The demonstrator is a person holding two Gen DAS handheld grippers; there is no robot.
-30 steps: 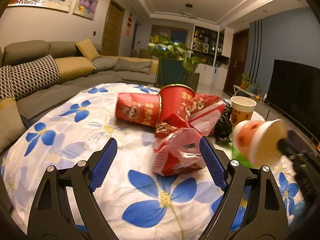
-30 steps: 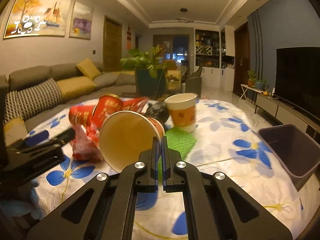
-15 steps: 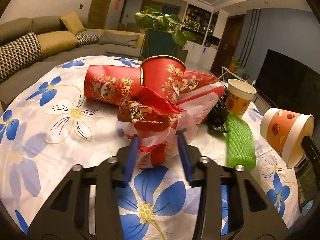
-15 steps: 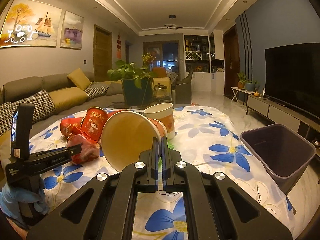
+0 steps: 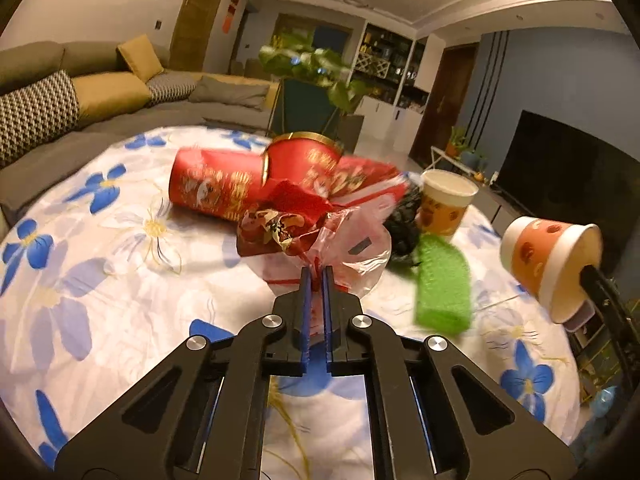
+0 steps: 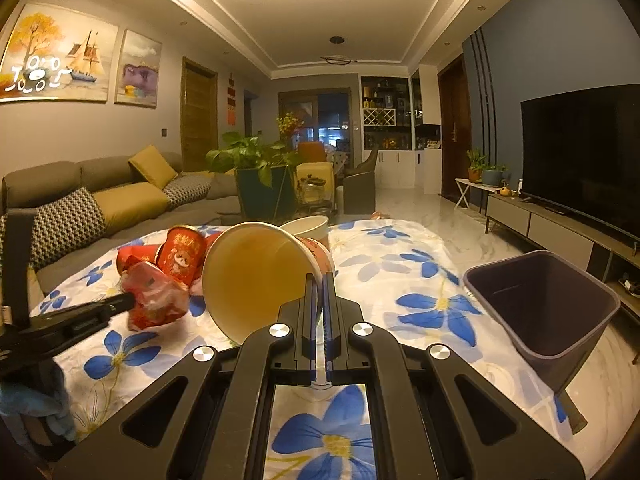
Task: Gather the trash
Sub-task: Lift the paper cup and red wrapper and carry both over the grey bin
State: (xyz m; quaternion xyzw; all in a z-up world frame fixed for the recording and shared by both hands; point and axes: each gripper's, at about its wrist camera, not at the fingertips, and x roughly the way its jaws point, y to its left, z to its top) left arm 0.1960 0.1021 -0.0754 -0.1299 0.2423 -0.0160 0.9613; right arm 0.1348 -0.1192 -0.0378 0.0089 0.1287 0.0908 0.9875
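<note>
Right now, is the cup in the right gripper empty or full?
Empty. The right gripper holds the paper cup tipped sideways by its rim; its bare inside faces the camera.

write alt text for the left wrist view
The left gripper is shut on a crumpled red plastic bag above a floral tablecloth. Behind lie red cans, a paper cup and green foam netting.
</note>
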